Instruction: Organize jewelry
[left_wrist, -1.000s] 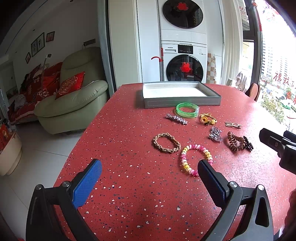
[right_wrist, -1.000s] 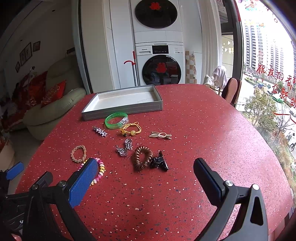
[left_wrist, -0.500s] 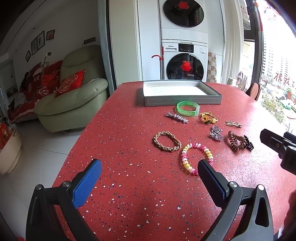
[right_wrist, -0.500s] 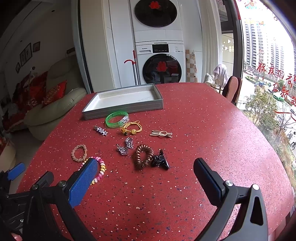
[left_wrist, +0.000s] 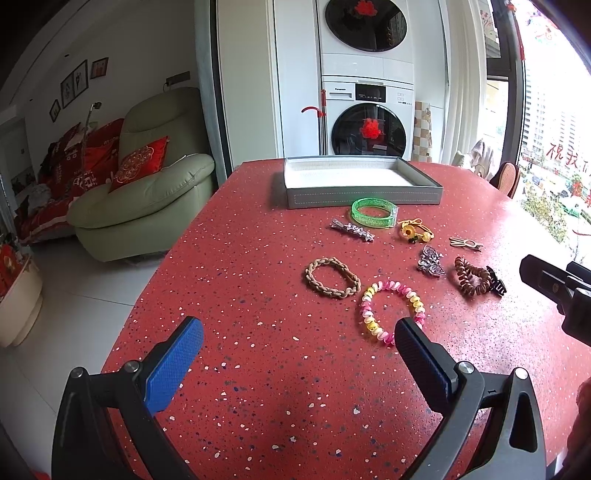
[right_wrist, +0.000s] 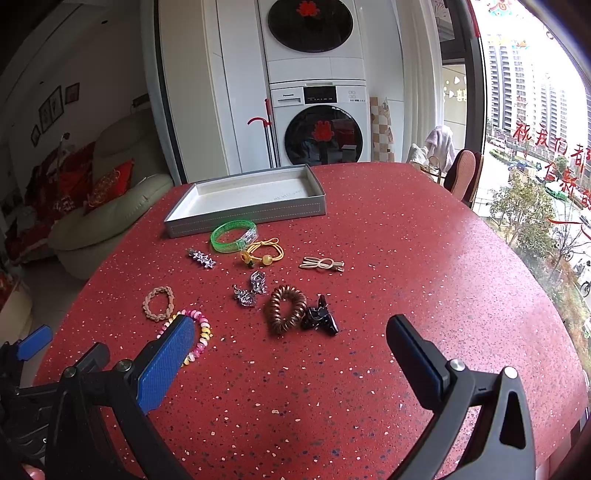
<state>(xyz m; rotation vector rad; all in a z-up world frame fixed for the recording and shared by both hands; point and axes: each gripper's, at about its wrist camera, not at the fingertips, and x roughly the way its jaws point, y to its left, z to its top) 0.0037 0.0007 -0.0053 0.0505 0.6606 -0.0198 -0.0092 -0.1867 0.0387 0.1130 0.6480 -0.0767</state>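
My left gripper (left_wrist: 295, 354) hangs over the near part of the red speckled table (left_wrist: 258, 406), its fingers spread wide with nothing between them. My right gripper (right_wrist: 291, 350) is just as wide apart and holds nothing.

Nearest to me lies the pink-and-yellow beaded bracelet (left_wrist: 392, 311), just past the left gripper's right finger, and beside it to the left the braided tan bracelet (left_wrist: 331, 277). Off to the right sit the brown spiral hair tie (right_wrist: 286, 309) and, touching it, the black claw clip (right_wrist: 320, 319). A little farther I see the silver butterfly clip (left_wrist: 430, 261) and the cream hair clip (right_wrist: 321, 264).

Beyond those are the star-studded barrette (left_wrist: 352, 230), the yellow hair tie (left_wrist: 415, 229) and the green bangle (left_wrist: 374, 213), which lies just in front of the grey tray (left_wrist: 364, 195) at the far side. I can see nothing lying inside the tray.
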